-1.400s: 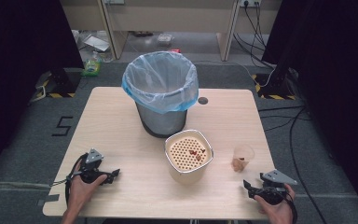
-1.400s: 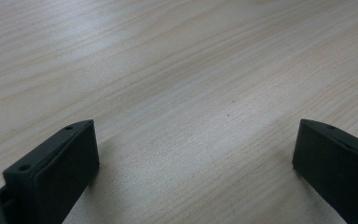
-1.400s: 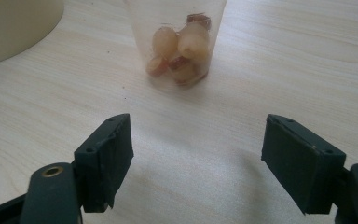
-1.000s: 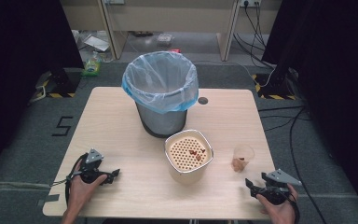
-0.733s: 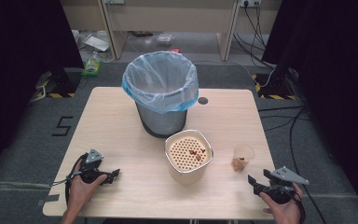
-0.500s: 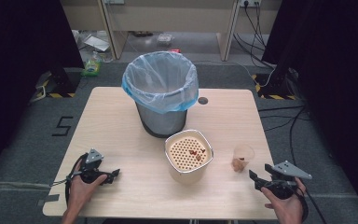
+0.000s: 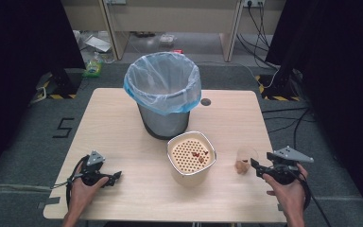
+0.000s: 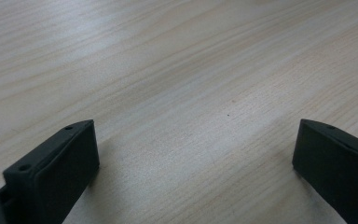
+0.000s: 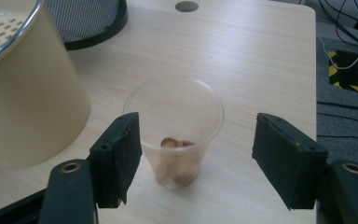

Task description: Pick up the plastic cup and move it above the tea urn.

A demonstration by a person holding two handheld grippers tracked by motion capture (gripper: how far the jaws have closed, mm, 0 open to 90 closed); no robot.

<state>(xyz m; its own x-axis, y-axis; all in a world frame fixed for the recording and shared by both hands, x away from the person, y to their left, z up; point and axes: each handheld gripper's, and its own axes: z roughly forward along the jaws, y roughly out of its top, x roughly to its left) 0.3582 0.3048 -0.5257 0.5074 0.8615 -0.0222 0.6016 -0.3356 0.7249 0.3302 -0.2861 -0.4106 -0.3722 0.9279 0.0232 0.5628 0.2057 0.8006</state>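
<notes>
A clear plastic cup (image 7: 242,161) (image 9: 175,130) with brown bits at its bottom stands on the wooden table (image 7: 123,132), right of a cream container (image 7: 191,158) (image 9: 23,102). The container's perforated insert holds a few red pieces. My right gripper (image 7: 256,167) (image 9: 198,149) hovers just right of the cup and points at it. Its jaws have just closed a little and still stand wide and open; the cup sits just ahead of the gap, and neither pad touches it. My left gripper (image 7: 116,177) (image 8: 196,154) rests open on bare wood at the front left, with nothing between its jaws.
A grey mesh bin (image 7: 163,101) lined with a blue bag stands behind the container at mid-table. A small round hole (image 7: 206,101) (image 9: 186,6) lies in the tabletop behind the cup. Cables trail on the floor at the right.
My right gripper has lifted off the table and now hangs higher beside the cup. The left gripper, the cup and the container have not moved.
</notes>
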